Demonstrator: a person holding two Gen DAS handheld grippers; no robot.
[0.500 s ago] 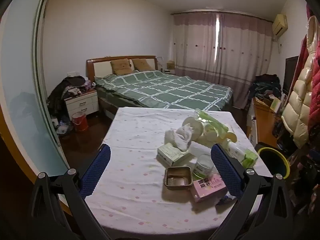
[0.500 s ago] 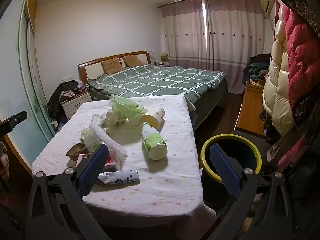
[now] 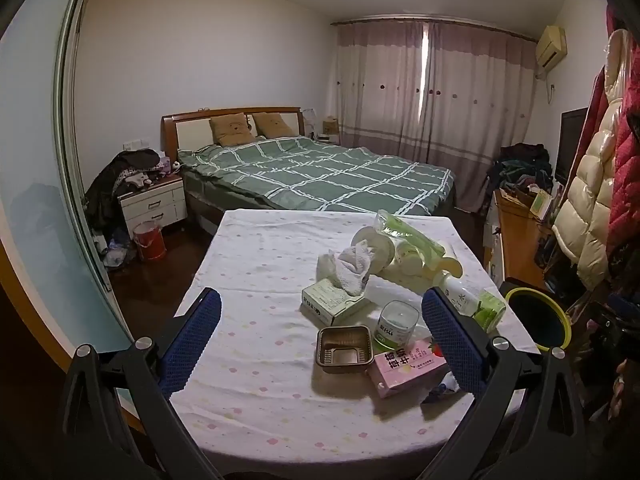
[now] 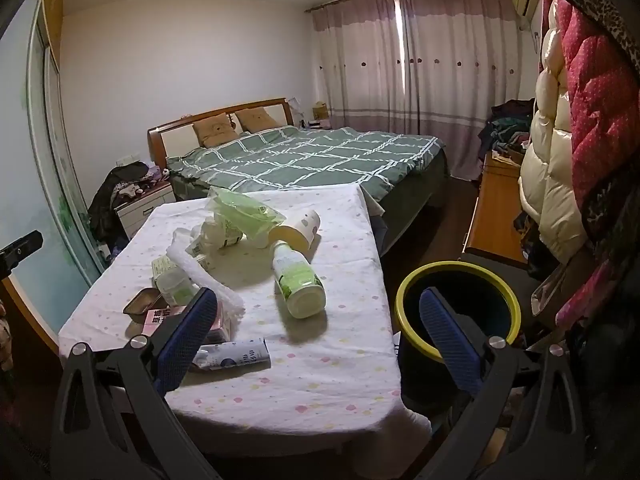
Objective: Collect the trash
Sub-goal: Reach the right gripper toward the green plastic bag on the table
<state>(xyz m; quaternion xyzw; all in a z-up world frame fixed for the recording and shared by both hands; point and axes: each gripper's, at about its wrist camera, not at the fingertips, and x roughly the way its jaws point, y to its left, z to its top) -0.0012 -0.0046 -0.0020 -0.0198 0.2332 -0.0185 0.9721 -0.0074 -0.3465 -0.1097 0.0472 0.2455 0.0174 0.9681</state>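
From the left wrist view, the left gripper (image 3: 320,336) hangs over the near edge of the tabletop (image 3: 256,264) with its fingers (image 3: 192,340) spread wide and nothing between them. The trash sits in a loose pile on the right half: a brown tray (image 3: 345,349), a pink carton (image 3: 408,364), a small green-labelled cup (image 3: 396,325), a green-and-white box (image 3: 332,304) and a crumpled tissue (image 3: 352,266) lying on it. These pieces touch or overlap, so closing on one would likely drag or tip its neighbour. From the right wrist view, the right gripper (image 4: 318,344) also stands wide and empty, one finger over the pile's near end, the other in front of the yellow-rimmed bin (image 4: 408,292) that stands just beside the tabletop. A white bottle (image 4: 298,280) lies on its side near that edge, as does a flattened tube (image 4: 236,354); a careless nudge could roll the bottle off onto the floor rather than into the bin.
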